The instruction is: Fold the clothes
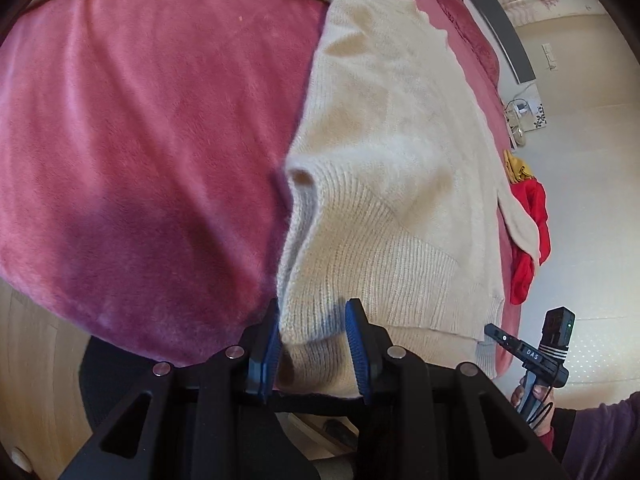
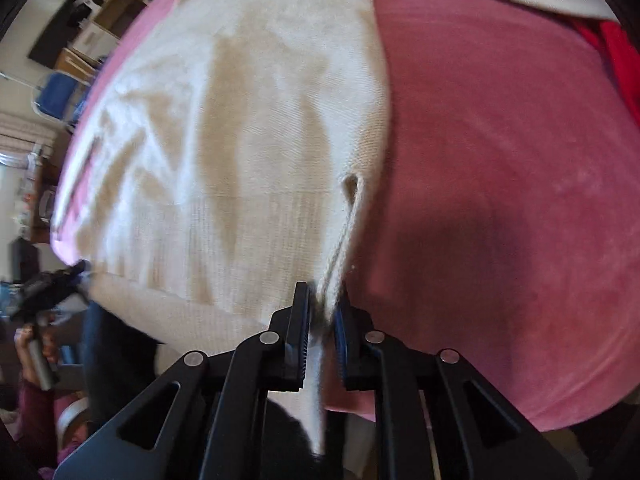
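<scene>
Both grippers are rocking matte black angular linkage arms with round silver screws and ribbed blue finger pads [image 1: 354, 344]. The right gripper's black handle [image 1: 538, 360] is showing white "DAS" lettering and white stripes, and a dark purple sleeve [image 1: 600, 432] is peeking in.

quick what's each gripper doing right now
left gripper: closed on the hem of the cream sweater
right gripper: closed on the sweater's other hem corner

cream knit sweater [image 1: 384, 168] | spread flat, hem bunched | on pink blanket [image 1: 140, 140], apparently
</scene>
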A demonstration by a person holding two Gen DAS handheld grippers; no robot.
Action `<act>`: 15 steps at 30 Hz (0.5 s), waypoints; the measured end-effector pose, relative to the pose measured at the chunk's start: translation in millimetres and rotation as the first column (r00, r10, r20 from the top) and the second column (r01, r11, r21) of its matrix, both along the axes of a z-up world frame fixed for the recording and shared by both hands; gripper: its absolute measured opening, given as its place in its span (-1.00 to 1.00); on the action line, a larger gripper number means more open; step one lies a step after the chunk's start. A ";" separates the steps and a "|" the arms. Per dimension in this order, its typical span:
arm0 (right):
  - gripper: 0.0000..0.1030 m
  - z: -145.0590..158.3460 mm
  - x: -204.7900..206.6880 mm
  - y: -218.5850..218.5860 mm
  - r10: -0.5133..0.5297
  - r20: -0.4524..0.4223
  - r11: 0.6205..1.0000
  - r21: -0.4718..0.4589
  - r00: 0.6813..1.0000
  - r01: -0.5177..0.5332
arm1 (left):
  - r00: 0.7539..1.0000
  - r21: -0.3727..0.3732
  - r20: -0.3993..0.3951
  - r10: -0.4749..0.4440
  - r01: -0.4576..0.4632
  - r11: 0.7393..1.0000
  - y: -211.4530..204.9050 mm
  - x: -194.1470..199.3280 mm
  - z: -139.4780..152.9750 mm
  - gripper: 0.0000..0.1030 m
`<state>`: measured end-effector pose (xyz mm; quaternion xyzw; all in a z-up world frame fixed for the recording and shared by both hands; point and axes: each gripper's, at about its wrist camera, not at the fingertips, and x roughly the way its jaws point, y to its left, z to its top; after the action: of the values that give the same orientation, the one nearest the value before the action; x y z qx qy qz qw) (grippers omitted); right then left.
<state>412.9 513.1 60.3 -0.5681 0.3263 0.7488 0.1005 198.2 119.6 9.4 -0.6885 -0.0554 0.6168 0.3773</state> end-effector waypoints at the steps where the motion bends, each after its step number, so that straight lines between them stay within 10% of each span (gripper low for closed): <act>1: -0.64 -0.5 0.8 1.7 -0.011 -0.013 1.000 -0.019 1.000 0.011 | 1.000 -0.003 -0.003 0.008 -0.008 1.000 0.2 2.7 -1.5 -0.50; 3: -0.55 -3.5 3.3 6.3 -0.044 -0.035 0.997 -0.059 0.998 0.042 | 1.000 -0.040 -0.021 0.006 -0.007 0.999 -3.8 3.2 0.0 -0.87; 15: -0.49 -21.3 -1.1 10.1 -0.101 0.037 0.987 -0.120 0.994 0.105 | 0.999 -0.013 0.009 0.034 -0.034 0.999 -0.3 13.1 6.9 -0.89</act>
<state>411.8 523.2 39.0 -0.5670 0.3988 0.7124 0.1090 211.3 119.3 16.3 -0.6927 -0.0649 0.6203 0.3623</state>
